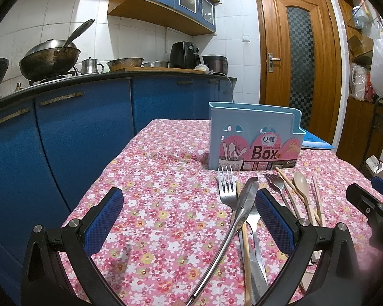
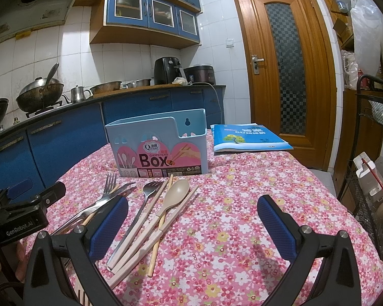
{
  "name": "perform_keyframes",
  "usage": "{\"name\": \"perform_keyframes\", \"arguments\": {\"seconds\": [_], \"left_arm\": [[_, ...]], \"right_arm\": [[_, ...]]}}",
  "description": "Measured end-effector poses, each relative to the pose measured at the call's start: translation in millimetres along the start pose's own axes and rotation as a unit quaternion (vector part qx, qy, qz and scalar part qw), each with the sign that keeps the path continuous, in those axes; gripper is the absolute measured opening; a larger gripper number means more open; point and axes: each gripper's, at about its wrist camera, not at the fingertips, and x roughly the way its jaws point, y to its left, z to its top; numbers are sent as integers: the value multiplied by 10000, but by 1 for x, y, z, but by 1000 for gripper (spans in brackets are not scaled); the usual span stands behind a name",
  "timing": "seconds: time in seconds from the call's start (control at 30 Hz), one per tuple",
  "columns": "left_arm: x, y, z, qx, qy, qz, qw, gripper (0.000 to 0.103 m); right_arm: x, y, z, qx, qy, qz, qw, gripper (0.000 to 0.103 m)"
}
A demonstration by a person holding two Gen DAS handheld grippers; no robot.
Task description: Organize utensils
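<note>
A light blue chopsticks box [image 1: 252, 137] stands upright on the floral tablecloth [image 1: 166, 204]; it also shows in the right wrist view [image 2: 158, 145]. In front of it lie utensils: a steel fork [image 1: 227, 186], a steel knife [image 1: 245, 204], a second fork [image 1: 275, 182], a beige spoon [image 1: 302, 186] and wooden chopsticks [image 1: 245, 239]. The right wrist view shows the beige spoon [image 2: 175, 195], fork [image 2: 150, 190] and chopsticks [image 2: 163, 219]. My left gripper [image 1: 189, 214] is open, low over the cloth left of the utensils. My right gripper [image 2: 192, 224] is open, right of them.
A blue booklet [image 2: 247, 137] lies behind the box at the table's far right. Blue kitchen cabinets [image 1: 76, 132] with a wok [image 1: 48, 58] run along the left. A wooden door [image 2: 286, 63] is behind. A black wire rack [image 2: 370, 168] stands right of the table.
</note>
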Motion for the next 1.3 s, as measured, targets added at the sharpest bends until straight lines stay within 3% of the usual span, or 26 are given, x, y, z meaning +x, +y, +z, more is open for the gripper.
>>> {"name": "perform_keyframes", "arguments": {"seconds": [0.27, 0.63, 0.83, 1.0, 1.3], "left_arm": [[5, 2, 4, 79, 206, 29, 9998, 103], [16, 14, 29, 348, 724, -215, 9965, 103], [32, 16, 36, 450, 1323, -474, 9891, 100], [50, 12, 27, 479, 1894, -578, 9790, 92], [62, -3, 22, 661, 2433, -983, 9627, 89]], "right_arm": [[3, -3, 3, 9, 220, 9, 9998, 103], [21, -2, 24, -205, 1203, 308, 9920, 102], [38, -6, 31, -108, 1968, 422, 9795, 91], [51, -8, 32, -101, 2459, 422, 9683, 75], [77, -8, 35, -42, 3064, 519, 9505, 56]]}}
